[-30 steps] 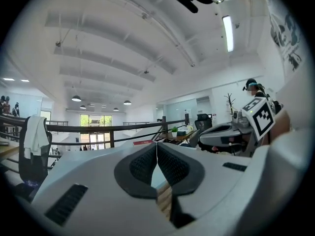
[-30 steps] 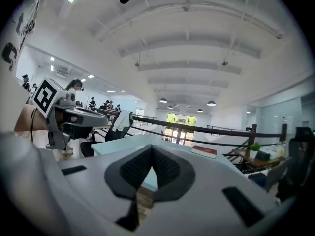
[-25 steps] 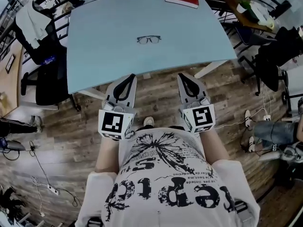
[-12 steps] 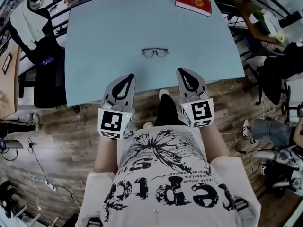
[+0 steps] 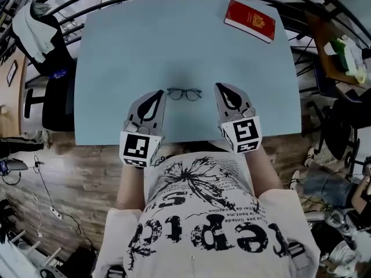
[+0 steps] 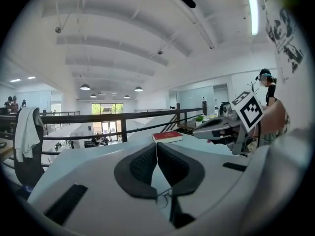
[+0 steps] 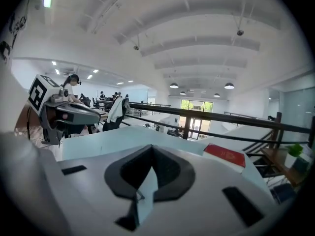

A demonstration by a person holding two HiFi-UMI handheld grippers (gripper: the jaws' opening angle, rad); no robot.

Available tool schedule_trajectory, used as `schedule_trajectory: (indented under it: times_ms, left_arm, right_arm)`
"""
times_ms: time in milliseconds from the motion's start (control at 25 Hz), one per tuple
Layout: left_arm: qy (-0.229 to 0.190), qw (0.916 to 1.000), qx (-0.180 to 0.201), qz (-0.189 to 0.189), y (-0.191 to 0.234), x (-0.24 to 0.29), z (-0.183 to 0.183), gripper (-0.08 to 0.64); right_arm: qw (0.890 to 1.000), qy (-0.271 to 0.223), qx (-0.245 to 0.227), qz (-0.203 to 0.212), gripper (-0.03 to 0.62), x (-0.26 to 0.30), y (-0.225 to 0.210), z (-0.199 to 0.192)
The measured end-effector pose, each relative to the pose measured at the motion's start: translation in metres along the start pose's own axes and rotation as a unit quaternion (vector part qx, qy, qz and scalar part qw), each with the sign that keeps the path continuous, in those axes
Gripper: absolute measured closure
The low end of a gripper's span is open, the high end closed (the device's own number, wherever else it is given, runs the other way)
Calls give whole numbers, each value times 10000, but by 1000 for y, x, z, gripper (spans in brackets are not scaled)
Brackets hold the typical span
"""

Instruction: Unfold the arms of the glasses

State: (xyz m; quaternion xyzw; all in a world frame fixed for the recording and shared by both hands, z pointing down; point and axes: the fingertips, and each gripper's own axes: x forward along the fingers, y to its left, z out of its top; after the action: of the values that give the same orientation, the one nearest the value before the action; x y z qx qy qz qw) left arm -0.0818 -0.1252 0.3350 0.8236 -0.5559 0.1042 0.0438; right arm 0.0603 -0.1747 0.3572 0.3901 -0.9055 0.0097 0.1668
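Note:
The black-framed glasses point(image 5: 184, 94) lie on the light blue table point(image 5: 127, 45), near its front edge, with the lenses facing me. My left gripper point(image 5: 160, 92) is shut and empty, its tip just left of the frame. My right gripper point(image 5: 217, 87) is shut and empty too, its tip just right of the frame. Neither touches the glasses. In the left gripper view the shut left gripper point(image 6: 157, 144) hides most of the glasses point(image 6: 162, 198). The right gripper view shows only a sliver of the glasses point(image 7: 139, 196) below the shut right gripper point(image 7: 151, 146).
A red book point(image 5: 250, 20) lies at the table's far right corner. A black chair draped with a white garment point(image 5: 40, 30) stands to the left. A desk with clutter point(image 5: 342, 57) and more chairs stand to the right. A dark railing runs behind the table.
Both grippers have moved forward from over the wooden floor to over the table, and now flank the glasses. Both have stayed shut. The glasses have not moved on the table.

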Motion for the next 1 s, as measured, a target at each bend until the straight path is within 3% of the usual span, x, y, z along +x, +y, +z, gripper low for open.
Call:
schedule_trajectory:
  times_ms: [240, 440, 680, 880, 1000]
  left_arm:
    - [169, 9995, -270, 20, -1, 51, -14, 541]
    - [477, 9982, -370, 40, 5, 73, -42, 541]
    - [673, 9967, -445, -102, 13, 80, -77, 541]
    - [940, 9939, -499, -275, 20, 87, -105, 541]
    - [1223, 9909, -408, -395, 19, 88, -121, 541]
  right_arm:
    - [9961, 550, 66, 682, 581, 47, -25, -39]
    - [9807, 1405, 55, 1361, 581, 71, -18, -89]
    - [9441, 2382, -609, 2197, 581, 79, 13, -144]
    - [9100, 3097, -1252, 2456, 577, 90, 18, -181]
    - [8947, 3343, -1498, 2556, 520, 96, 18, -195]
